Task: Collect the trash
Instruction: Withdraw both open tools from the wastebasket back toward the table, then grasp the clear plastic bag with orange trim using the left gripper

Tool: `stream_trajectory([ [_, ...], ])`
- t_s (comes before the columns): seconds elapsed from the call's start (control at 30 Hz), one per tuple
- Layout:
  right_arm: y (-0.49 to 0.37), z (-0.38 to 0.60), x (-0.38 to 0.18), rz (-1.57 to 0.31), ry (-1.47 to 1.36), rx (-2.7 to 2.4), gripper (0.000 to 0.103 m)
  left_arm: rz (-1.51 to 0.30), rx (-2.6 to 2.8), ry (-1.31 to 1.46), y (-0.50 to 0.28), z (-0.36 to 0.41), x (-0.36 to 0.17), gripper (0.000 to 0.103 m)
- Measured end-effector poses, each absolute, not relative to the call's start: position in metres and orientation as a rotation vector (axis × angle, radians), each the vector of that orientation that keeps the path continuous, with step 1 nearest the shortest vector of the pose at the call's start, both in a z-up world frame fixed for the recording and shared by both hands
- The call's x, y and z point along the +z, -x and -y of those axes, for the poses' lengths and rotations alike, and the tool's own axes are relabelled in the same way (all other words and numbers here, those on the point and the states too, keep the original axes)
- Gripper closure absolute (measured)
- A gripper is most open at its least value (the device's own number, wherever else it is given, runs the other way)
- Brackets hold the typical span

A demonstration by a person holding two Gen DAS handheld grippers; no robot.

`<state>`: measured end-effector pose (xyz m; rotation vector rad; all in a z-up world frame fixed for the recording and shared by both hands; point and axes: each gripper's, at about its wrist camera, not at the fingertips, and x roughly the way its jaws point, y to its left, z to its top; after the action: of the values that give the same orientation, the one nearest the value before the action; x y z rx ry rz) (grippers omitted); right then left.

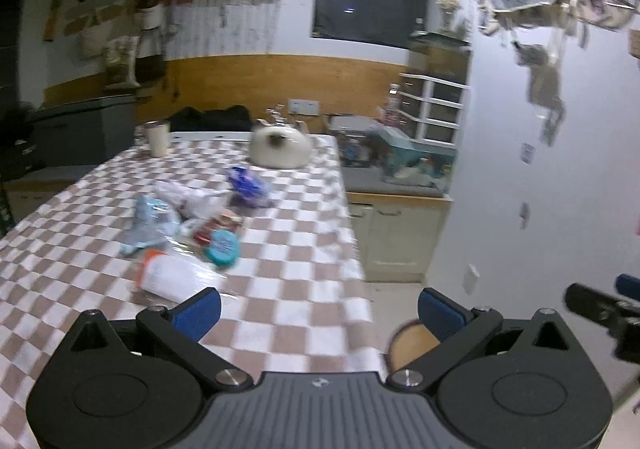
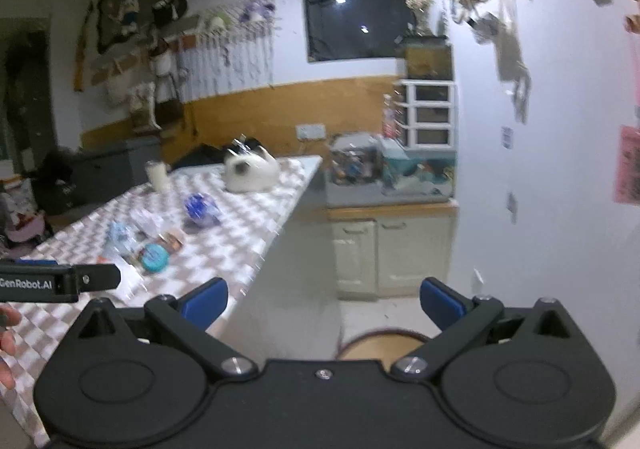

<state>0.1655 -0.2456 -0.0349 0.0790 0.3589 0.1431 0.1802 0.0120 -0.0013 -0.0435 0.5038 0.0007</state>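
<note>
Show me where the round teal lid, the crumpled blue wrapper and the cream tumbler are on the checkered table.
round teal lid (image 1: pixel 222 247), left wrist view, centre of top face
crumpled blue wrapper (image 1: pixel 248 185), left wrist view, middle
cream tumbler (image 1: pixel 157 139), left wrist view, side wall

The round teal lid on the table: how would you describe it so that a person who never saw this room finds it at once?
Find the checkered table and the heap of wrappers on it. At the heap's near right edge lies the round teal lid, beside a red packet. It is the only flat, round, teal thing; its neighbours are crumpled plastic.
</note>
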Motion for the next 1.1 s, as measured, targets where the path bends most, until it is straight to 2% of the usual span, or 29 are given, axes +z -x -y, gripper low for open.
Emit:
stream_trajectory([
  [0.3,-0.212,0.215,-0.024,-0.320,-0.085,0.211,0.000,-0.509,0.117,0.077,-0.220,-0.081,-0.002,0.000],
  [0.67,-0.254,0.166,-0.035,-0.326,-0.118,0.291,0.000,-0.654,0.169,0.279,-0.268,-0.172,-0.058,0.000],
  [1.1,-0.325,0.055,-0.073,-0.565,-0.085,0.444,0.000,-0.625,0.019,0.565,-0.286,-0.232,-0.095,0.000],
])
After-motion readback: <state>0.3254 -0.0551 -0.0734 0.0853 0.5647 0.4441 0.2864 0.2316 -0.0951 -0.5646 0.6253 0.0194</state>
